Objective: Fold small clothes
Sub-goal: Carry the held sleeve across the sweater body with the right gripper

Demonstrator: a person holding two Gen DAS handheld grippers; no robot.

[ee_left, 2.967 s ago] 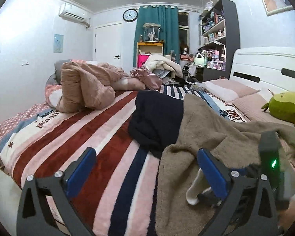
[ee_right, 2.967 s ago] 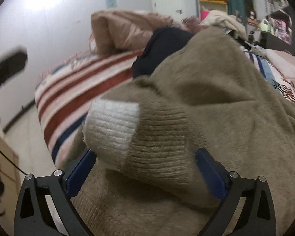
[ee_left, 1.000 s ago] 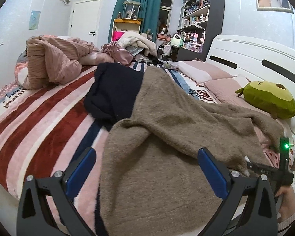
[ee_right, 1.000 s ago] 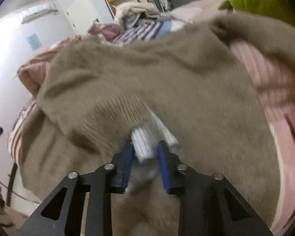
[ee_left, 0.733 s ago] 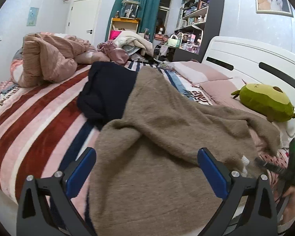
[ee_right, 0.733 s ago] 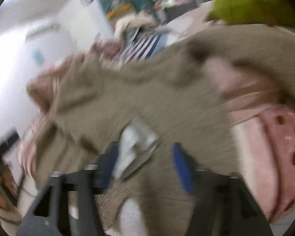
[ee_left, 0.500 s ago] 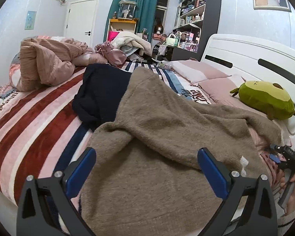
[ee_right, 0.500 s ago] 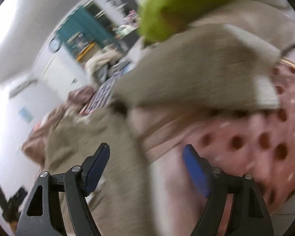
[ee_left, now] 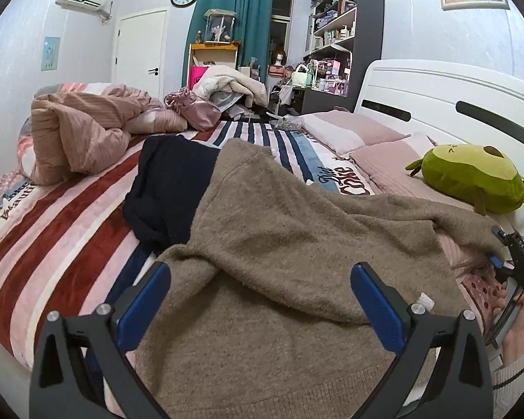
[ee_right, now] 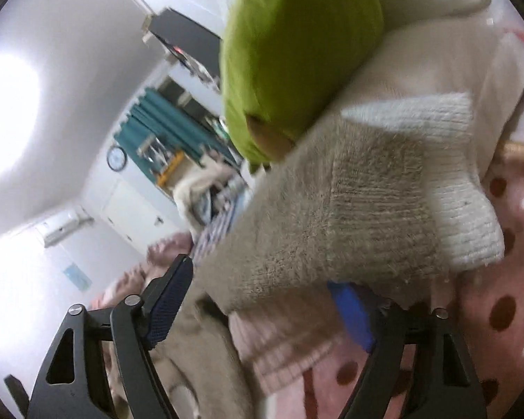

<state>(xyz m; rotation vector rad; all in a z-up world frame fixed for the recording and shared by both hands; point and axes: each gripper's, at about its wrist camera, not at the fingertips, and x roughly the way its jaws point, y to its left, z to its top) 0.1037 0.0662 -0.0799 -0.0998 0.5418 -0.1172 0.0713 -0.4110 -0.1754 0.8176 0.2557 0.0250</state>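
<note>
Bed [ee_left: 45, 230]: wide mattress under a plush striped blanket in dark red, pink, white and navy; white headboard with dark slots at the head end
Sweater [ee_left: 279, 255]: fuzzy taupe knit, spread loosely and rumpled over the foot-side half of the bed, body toward the near edge, one sleeve stretched toward the head end near the pillows
Sleeve cuff [ee_right: 447, 181]: ribbed taupe band ending in a ribbed cream-white tip, squared off; it lies on the pink cover with dark dots at the head-end corner
Left gripper [ee_left: 260, 296]: black frame, flat blue pads; jaws spread wide over the sweater body, nothing clamped between them
Right gripper [ee_right: 262, 300]: jaws have just been opening and now stand wide apart; the sleeve lies slack across the gap, draped over the right-hand blue pad [ee_right: 349, 310]; neither pad presses on it, no grip
Person's hand [ee_left: 517, 317]: wrapped round the right gripper's handle at the bed's near corner by the head end, cream knit sleeve at the wrist
Dark garment [ee_left: 167, 192]: navy, soft pile, bunched; partly under the sweater's far edge, mid-bed
Plush toy [ee_left: 471, 174]: green, rounded, avocado-shaped, smooth pile; rests against the headboard
Pink quilt [ee_left: 73, 132]: ribbed, heaped in folds at the bed's far corner
Pillows [ee_left: 346, 132]: flat, dusty pink, along the headboard
</note>
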